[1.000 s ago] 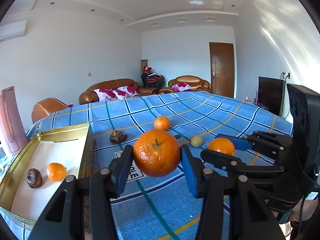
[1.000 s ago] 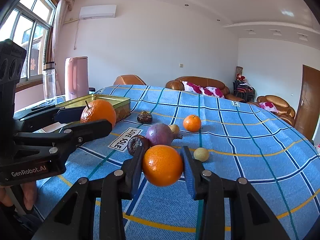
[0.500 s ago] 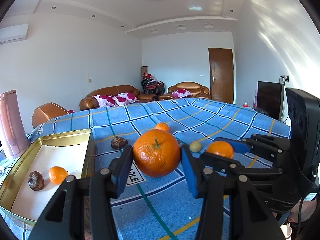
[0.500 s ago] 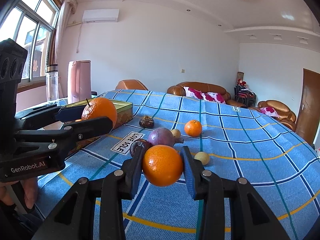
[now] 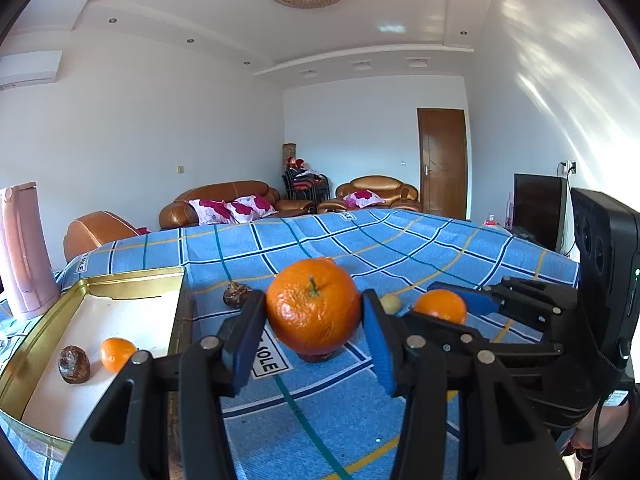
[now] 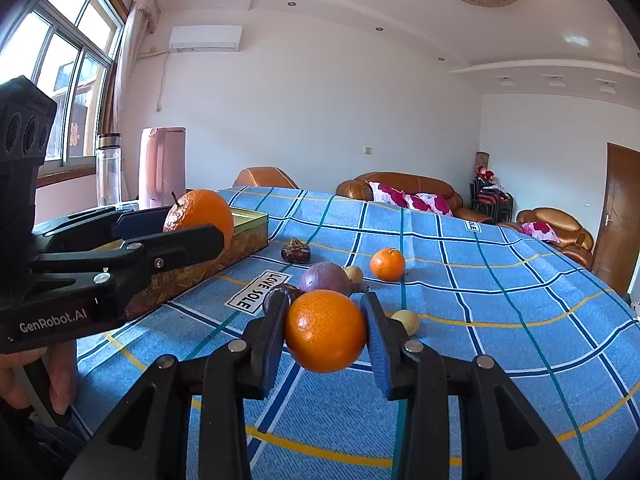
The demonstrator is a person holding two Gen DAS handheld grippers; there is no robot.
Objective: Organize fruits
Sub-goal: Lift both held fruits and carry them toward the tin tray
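My left gripper [image 5: 314, 312] is shut on a large orange with a stem [image 5: 313, 311] and holds it above the blue checked cloth; it also shows in the right wrist view [image 6: 199, 216]. My right gripper [image 6: 325, 330] is shut on a smooth orange [image 6: 325, 331], which also shows in the left wrist view [image 5: 441, 306]. A gold tin tray [image 5: 132, 280] at the left holds a small orange [image 5: 117, 354] and a brown fruit [image 5: 74, 364]. On the cloth lie a small orange [image 6: 387, 264], a purple fruit [image 6: 325, 278], a dark brown fruit [image 6: 295, 251] and a pale yellow fruit [image 6: 406, 321].
A pink kettle [image 6: 162, 168] and a clear bottle [image 6: 109, 170] stand beyond the tray at the table's left edge. A "LOVE SOLE" label [image 6: 258, 290] is on the cloth. Sofas, a door and a television stand behind the table.
Both grippers, each still shut on its orange, have tilted up and dropped a little lower; the table now sits lower in both views. The fruits on the cloth have not moved.
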